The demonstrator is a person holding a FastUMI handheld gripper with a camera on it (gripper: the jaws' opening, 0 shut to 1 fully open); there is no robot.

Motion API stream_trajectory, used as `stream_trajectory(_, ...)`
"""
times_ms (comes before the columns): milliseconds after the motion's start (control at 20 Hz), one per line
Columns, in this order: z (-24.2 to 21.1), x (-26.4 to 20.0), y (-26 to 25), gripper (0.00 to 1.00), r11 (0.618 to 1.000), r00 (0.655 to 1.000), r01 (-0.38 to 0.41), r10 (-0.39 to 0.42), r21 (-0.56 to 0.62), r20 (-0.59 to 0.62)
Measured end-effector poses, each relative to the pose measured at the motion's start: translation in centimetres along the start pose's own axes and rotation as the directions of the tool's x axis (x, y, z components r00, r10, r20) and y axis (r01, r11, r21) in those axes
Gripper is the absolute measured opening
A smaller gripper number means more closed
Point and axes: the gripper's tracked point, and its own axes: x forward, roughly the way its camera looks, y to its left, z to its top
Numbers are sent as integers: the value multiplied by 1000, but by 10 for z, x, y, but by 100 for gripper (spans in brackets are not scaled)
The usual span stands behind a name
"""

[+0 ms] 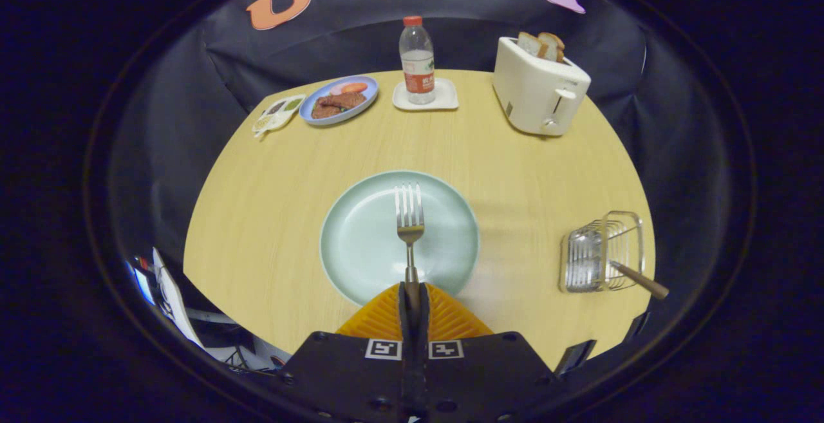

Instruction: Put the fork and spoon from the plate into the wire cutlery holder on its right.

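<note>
Jaws (412, 294) clenched on the handle of the silver metal fork (409, 217), tines pointing ahead over the pale green round plate (360, 243) mid-counter. Fork looks stiff, light and slippery, so a grip low on the handle may let it pivot. Wire cutlery holder (602, 252) near the right counter edge already holds 1 wooden-handled utensil (640, 279).
</note>
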Motion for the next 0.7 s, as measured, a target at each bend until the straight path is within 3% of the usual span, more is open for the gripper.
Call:
stream_trajectory(100,7,-32,-33,0,1000,1000,-12,11,-17,-4)
stream_trajectory(350,20,-83,-140,0,998,998,62,-62,19,-15)
stream_trajectory(550,18,-91,-206,0,991,992,113,-109,68,-70)
stream_trajectory(700,1,-83,-217,1,993,989,84,-73,87,-129)
